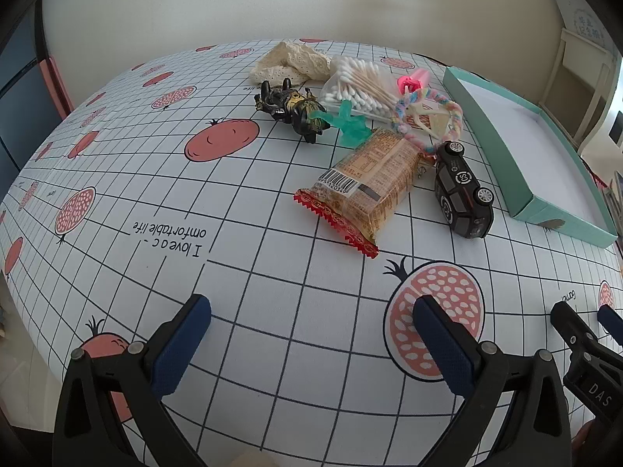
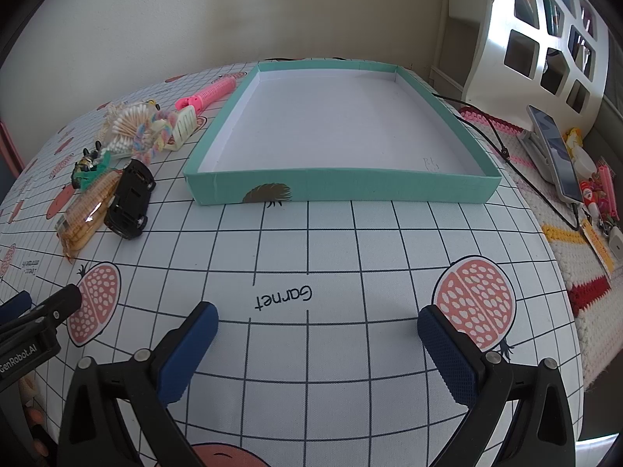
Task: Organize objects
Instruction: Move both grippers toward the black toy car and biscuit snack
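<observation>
A pile of small objects lies on the table: a cracker packet [image 1: 364, 181], a black toy car [image 1: 463, 188], a dark figurine [image 1: 290, 109], a green plastic toy [image 1: 348, 124], a bag of cotton swabs [image 1: 358, 85], a pastel braided ring [image 1: 428, 116], cream lace [image 1: 290, 63] and a pink hair roller [image 2: 208, 95]. The shallow teal box [image 2: 342, 186] stands empty to their right. My left gripper [image 1: 311, 311] is open and empty, short of the pile. My right gripper [image 2: 317, 321] is open and empty in front of the box.
The table wears a white grid cloth [image 2: 311, 257] with pomegranate prints. To the right, a knitted mat holds a phone [image 2: 557, 151] with a cable and small trinkets [image 2: 599, 198]. A white shelf [image 2: 545, 39] stands behind it.
</observation>
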`<state>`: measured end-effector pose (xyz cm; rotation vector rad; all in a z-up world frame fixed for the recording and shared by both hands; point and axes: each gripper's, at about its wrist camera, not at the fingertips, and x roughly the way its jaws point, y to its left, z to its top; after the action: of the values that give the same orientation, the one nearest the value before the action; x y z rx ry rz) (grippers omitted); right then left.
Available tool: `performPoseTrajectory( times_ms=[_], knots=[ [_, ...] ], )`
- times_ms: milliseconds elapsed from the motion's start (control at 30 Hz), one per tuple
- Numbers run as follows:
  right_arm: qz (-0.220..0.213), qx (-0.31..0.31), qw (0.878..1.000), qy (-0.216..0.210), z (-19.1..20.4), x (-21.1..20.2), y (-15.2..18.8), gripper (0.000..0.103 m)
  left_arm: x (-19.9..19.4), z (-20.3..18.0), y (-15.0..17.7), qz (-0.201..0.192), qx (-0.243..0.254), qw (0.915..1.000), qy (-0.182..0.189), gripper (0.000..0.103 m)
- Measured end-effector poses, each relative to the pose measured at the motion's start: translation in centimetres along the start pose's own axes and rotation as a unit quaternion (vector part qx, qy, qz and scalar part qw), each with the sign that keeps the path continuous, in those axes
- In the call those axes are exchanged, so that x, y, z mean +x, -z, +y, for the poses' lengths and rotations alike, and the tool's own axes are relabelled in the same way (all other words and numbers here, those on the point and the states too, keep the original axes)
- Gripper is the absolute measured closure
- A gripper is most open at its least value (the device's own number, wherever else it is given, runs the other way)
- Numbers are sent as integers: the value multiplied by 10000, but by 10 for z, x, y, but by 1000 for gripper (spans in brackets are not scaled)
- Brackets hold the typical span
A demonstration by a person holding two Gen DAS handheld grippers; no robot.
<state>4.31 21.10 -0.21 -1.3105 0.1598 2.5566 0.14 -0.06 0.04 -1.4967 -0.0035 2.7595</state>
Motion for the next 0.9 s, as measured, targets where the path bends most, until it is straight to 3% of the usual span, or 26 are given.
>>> performPoseTrajectory(
  times_ms=[900],
  knots=[
    [142, -22, 9999, -69, 4, -6, -9, 0, 2, 2, -5, 140, 23, 9999, 53, 0]
  ],
)
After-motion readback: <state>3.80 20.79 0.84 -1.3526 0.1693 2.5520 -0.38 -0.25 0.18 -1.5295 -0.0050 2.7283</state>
